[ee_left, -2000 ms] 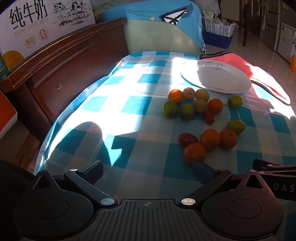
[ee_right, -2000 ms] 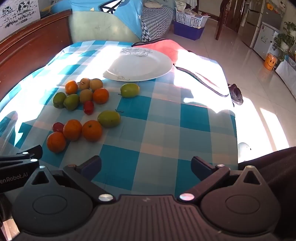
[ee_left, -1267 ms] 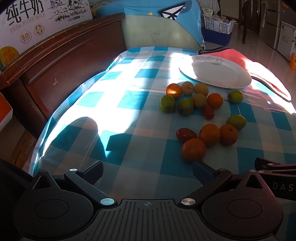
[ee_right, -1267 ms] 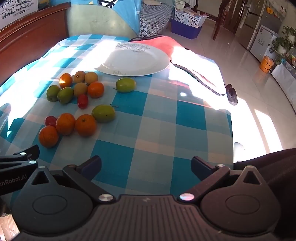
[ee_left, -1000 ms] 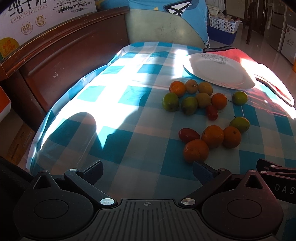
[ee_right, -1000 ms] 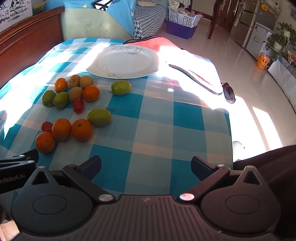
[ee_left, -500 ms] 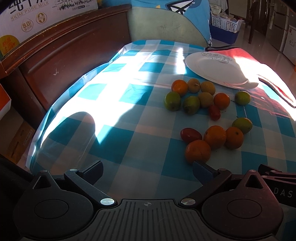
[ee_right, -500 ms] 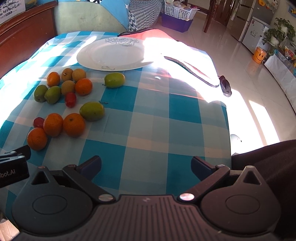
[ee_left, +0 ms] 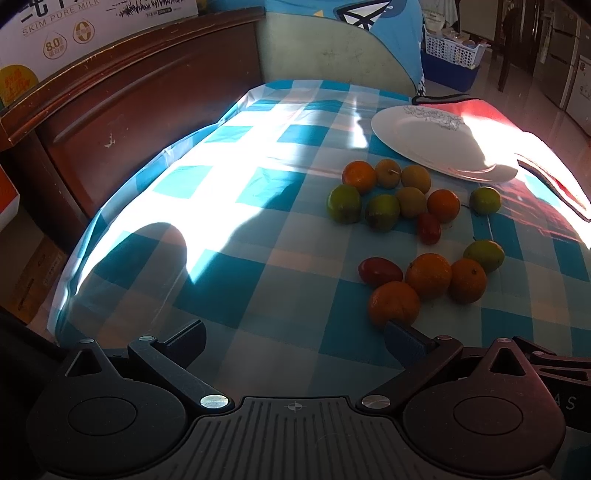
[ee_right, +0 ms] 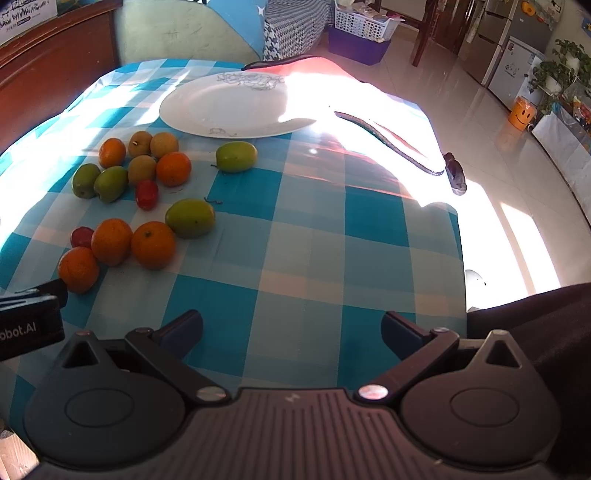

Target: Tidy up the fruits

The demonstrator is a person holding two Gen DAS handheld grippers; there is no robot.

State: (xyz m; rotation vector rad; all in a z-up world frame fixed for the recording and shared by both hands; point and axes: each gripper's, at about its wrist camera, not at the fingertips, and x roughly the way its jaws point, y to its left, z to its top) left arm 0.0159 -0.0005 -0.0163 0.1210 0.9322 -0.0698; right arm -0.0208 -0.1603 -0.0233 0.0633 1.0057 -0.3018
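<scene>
Several fruits lie loose on a blue-and-white checked tablecloth (ee_right: 314,236): oranges (ee_right: 153,244) (ee_left: 394,302), green fruits (ee_right: 190,218) (ee_left: 484,254), small red ones (ee_right: 146,194) and tan ones (ee_right: 164,144). A white plate (ee_right: 236,105) (ee_left: 436,144) sits empty beyond them. My left gripper (ee_left: 293,336) is open and empty, near the table's front edge, just left of the nearest orange. My right gripper (ee_right: 291,328) is open and empty, to the right of the fruit group.
A red cloth with a dark strap (ee_right: 384,136) lies at the table's far right edge. A dark wooden headboard (ee_left: 122,110) stands left of the table, with a milk carton box (ee_left: 74,29) on top. A cushion (ee_right: 173,33) lies behind the table.
Both grippers have shifted slightly forward and to the right over the table. Both stay open and empty. The fruits and plate have not moved.
</scene>
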